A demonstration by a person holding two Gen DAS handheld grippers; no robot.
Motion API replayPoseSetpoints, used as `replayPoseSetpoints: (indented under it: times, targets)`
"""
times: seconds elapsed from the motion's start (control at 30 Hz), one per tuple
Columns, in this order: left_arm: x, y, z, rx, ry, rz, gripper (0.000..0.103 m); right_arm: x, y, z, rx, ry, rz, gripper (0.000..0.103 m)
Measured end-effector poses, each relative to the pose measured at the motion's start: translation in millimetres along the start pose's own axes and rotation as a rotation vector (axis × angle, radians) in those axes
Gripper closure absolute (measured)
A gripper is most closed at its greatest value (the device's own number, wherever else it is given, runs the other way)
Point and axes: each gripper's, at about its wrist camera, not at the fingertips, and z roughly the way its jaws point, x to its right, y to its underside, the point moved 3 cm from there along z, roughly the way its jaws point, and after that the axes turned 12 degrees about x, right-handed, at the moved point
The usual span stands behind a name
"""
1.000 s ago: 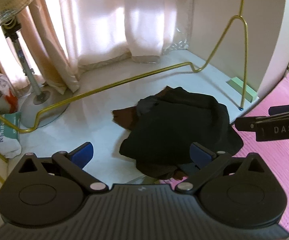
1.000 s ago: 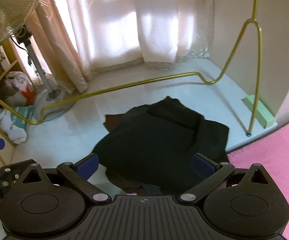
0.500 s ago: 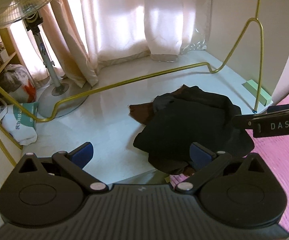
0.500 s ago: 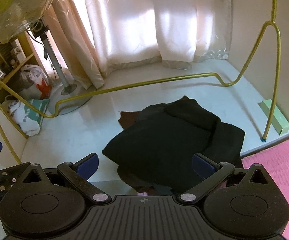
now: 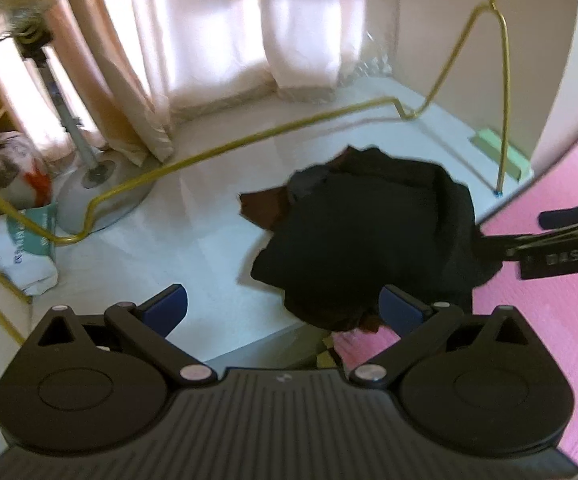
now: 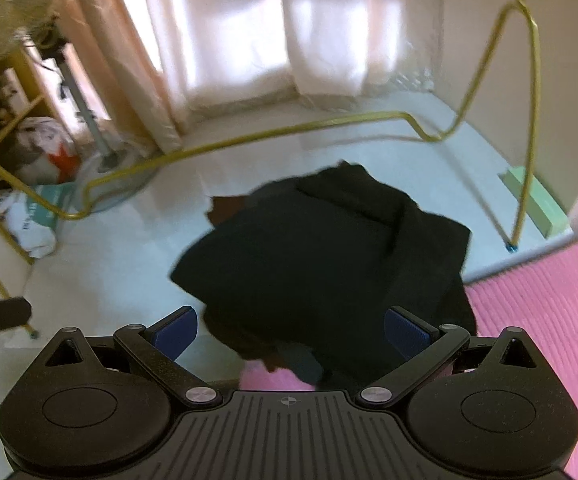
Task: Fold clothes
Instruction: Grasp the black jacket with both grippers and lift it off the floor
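Two grippers up close, both spread wide, nothing between the blue pads: left gripper [image 5: 283, 310], right gripper [image 6: 291, 330]. Both hover above the clothes, not touching.

Just past them, dark clothes [image 6: 321, 264] lie in a lumpy heap, half on the pale floor [image 5: 177, 248], near edge draped onto the pink mat [image 6: 549, 320]. A brown piece [image 5: 263, 208] pokes out at the far left. Looks bunched; can't tell whether it's loosely folded or just dropped.

Further back: gold wire rack [image 5: 249, 140], green block [image 6: 537, 204], fan stand [image 5: 89, 168], bags [image 5: 25, 240], curtains [image 6: 249, 40].

Risks: black on black hides seams, so a pinch may catch several layers or both garments at once. Heap straddles the mat edge, so dragging could snag. Frames are motion-blurred, so aim is uncertain.
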Motion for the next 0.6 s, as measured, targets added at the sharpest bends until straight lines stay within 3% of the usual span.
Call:
replayPoseSetpoints:
  times: [0.1,0.33,0.6]
  targets:
    - [-2,3,39,-0.010,0.032,0.066,0.002,23,11,11,-0.017,0.050,0.031,0.001]
    - [-9,-4,146,-0.087,0.173,0.091,0.002,73,19,54,-0.021,0.187,0.095,0.001]
    - [-2,4,260,-0.134,0.288,0.176,0.006,118,30,149,0.039,0.216,0.186,0.001]
